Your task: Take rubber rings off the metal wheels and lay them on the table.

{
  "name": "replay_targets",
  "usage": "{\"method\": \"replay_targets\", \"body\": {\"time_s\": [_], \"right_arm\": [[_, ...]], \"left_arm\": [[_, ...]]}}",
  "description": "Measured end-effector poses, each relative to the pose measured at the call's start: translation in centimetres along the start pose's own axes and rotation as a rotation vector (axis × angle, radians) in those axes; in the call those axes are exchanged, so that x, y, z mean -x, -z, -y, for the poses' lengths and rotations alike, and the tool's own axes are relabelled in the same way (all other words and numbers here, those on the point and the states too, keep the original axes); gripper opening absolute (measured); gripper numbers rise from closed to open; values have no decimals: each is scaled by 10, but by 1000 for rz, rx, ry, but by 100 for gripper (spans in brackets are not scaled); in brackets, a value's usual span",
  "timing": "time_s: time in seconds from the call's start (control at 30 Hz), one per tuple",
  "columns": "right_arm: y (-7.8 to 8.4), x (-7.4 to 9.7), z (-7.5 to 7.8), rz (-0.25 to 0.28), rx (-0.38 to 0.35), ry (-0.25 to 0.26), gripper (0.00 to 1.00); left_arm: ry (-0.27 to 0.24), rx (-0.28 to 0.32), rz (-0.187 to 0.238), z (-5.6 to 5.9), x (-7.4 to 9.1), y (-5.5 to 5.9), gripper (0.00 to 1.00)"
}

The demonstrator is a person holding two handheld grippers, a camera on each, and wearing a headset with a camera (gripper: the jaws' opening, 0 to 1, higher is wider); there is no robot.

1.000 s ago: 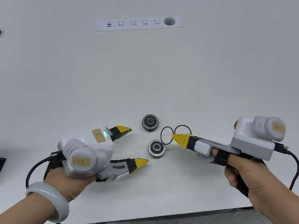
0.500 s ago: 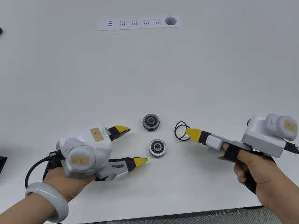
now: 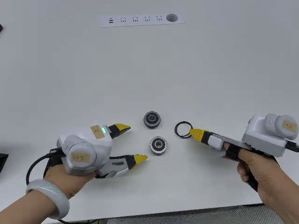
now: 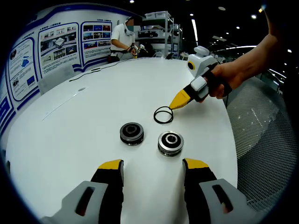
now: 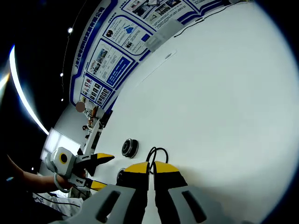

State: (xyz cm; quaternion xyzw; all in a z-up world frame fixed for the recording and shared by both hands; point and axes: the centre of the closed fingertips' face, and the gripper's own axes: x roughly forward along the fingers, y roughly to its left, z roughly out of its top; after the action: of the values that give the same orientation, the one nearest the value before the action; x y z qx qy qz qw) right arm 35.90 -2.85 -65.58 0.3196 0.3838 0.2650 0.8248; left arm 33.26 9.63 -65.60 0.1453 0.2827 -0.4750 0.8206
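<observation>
On white table (image 3: 210, 70), right gripper (image 3: 194, 134) jaws tight on thin rubber ring (image 3: 176, 129), left gripper (image 3: 132, 143) jaws apart.

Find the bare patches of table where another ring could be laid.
Free: the wide stretch between power strip and metal wheels; also the near edge between left claw and right claw. Crowded: the middle, where both wheels and the rubber ring, pinched by the right claw, sit close.
</observation>
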Motion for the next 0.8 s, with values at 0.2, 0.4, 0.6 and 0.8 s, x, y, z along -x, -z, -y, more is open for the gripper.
{"method": "replay_targets", "body": {"time_s": [0.2,0.4,0.6,0.8], "right_arm": [[2,0,-1,-13,43,20,6],[4,1,1,-25,81,41,8],[5,2,6,-37,97,57,9],[2,4,9,-32,104,62,10]], "left_arm": [[-1,-1,1,0,0,0,52],[-1,-2,0,0,1,-1,51],[-2,-2,2,0,1,-1,51],[-4,-1,4,-1,1,-1,51]]}}
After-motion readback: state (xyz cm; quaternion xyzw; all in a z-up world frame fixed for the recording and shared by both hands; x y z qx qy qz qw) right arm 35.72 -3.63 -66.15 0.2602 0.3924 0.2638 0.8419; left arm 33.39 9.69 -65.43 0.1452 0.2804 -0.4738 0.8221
